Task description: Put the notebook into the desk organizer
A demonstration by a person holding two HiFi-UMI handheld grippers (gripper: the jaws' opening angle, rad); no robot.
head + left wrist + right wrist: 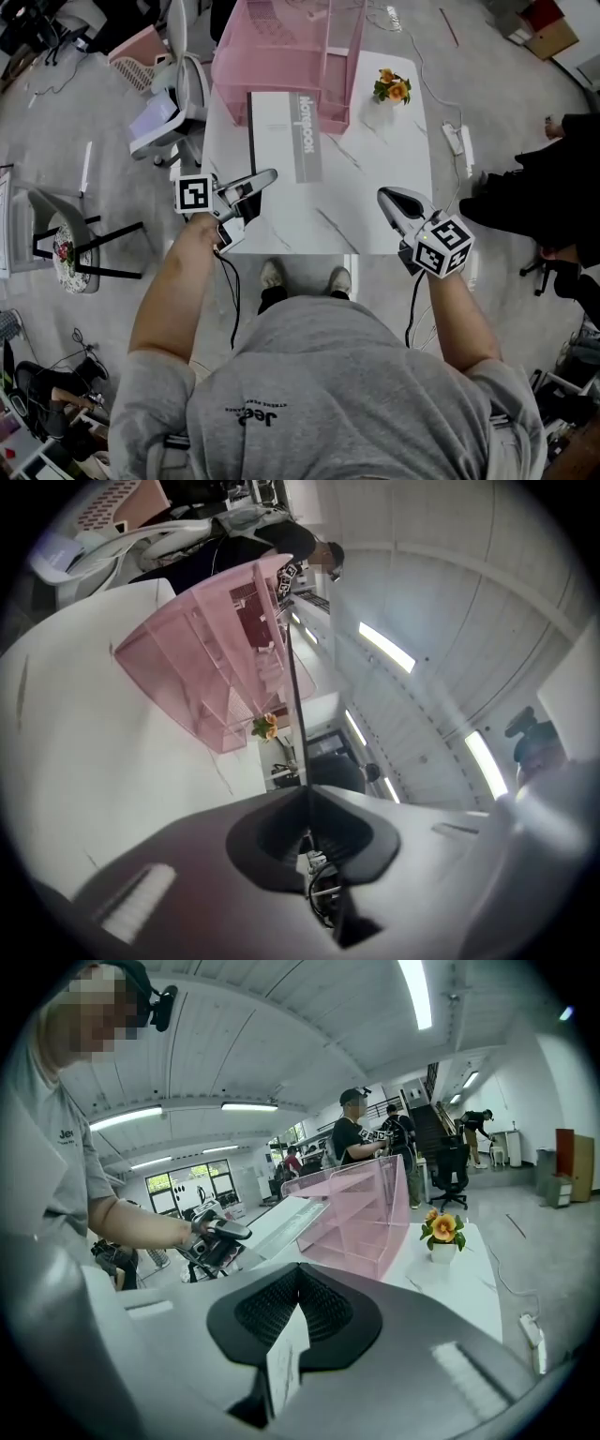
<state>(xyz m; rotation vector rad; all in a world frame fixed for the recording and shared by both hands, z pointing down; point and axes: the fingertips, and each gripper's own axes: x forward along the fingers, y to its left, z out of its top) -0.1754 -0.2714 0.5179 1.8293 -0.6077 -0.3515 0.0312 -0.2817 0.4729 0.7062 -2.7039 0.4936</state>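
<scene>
The grey-and-white notebook (281,131) lies lengthwise on the white table (375,187), its far end against the pink mesh desk organizer (281,56). My left gripper (267,176) is shut on the notebook's near left corner. In the left gripper view the notebook (295,696) shows edge-on as a thin dark line running out of the shut jaws (305,794) toward the organizer (216,658). My right gripper (386,195) hovers shut and holding nothing over the table's near right part. The right gripper view looks past its jaws (298,1267) to the notebook (286,1225) and organizer (361,1208).
A small pot of orange flowers (392,87) stands right of the organizer. Office chairs (173,103) crowd the table's left side, and a black-framed chair (84,244) is nearer. A power strip (454,139) lies on the floor to the right, beside a seated person (553,187).
</scene>
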